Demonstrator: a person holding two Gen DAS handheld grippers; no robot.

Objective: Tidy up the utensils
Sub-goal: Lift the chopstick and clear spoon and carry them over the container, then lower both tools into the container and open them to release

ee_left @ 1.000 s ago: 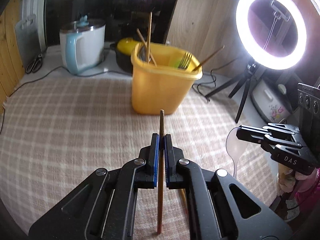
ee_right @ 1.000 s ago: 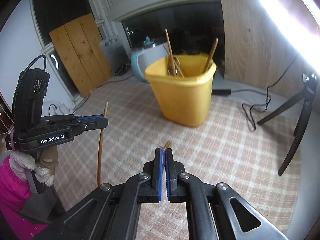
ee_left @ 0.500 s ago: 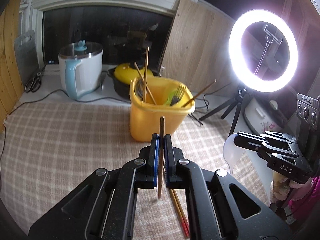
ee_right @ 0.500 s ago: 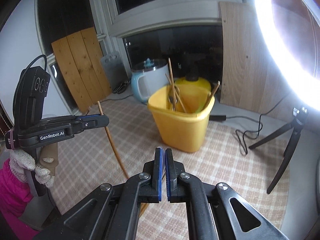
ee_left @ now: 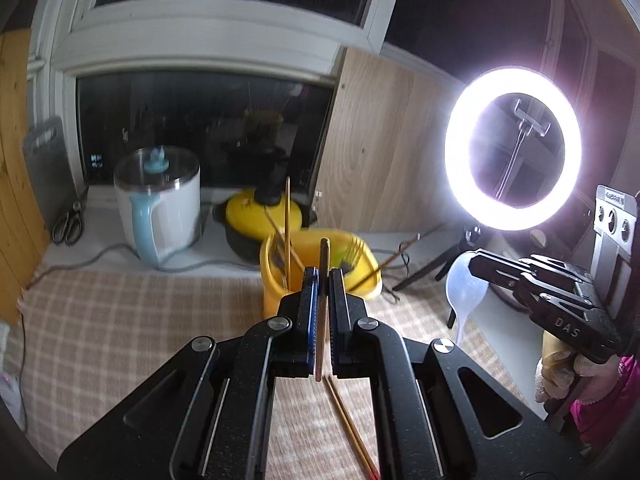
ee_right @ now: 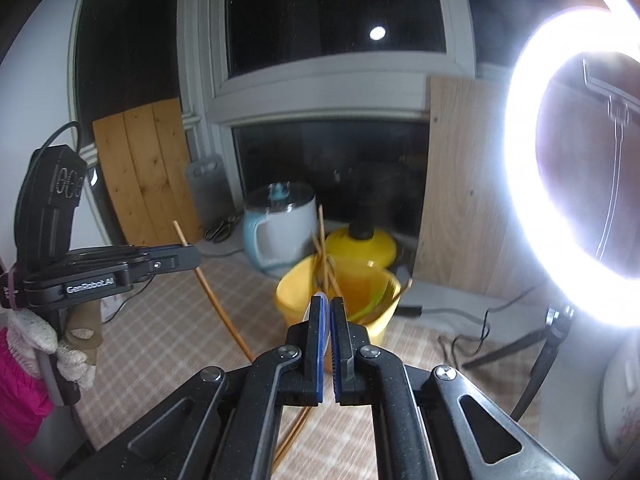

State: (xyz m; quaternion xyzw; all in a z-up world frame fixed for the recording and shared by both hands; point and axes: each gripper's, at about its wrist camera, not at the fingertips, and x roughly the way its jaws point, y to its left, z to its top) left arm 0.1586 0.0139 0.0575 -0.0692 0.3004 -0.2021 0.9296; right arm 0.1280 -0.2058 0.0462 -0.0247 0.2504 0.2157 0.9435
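In the left wrist view my left gripper (ee_left: 323, 276) is shut on a brown chopstick (ee_left: 324, 252) that stands upright between the pads, above the checked cloth. Just beyond it is the yellow bin (ee_left: 362, 280) with a fork and several chopsticks inside. At the right my right gripper (ee_left: 474, 262) is shut on a translucent white spoon (ee_left: 466, 284), bowl hanging down. In the right wrist view the spoon's handle (ee_right: 319, 297) shows as a sliver between the pads of the right gripper (ee_right: 326, 304). The left gripper (ee_right: 196, 256) holds the chopstick (ee_right: 212, 296) to the left of the bin (ee_right: 296, 300).
A pair of chopsticks (ee_left: 348, 420) lies on the cloth under my left gripper. Behind the bin stand a white and blue kettle (ee_left: 160, 208) and a yellow-lidded pot (ee_left: 256, 212). A ring light (ee_left: 512, 148) on a tripod stands at the right, with cables near it. Scissors (ee_left: 68, 220) lie far left.
Both grippers have risen and tipped up, so the bin sits lower in both views. The chopstick's lower end has come off the cloth. Both grips stay as they were.
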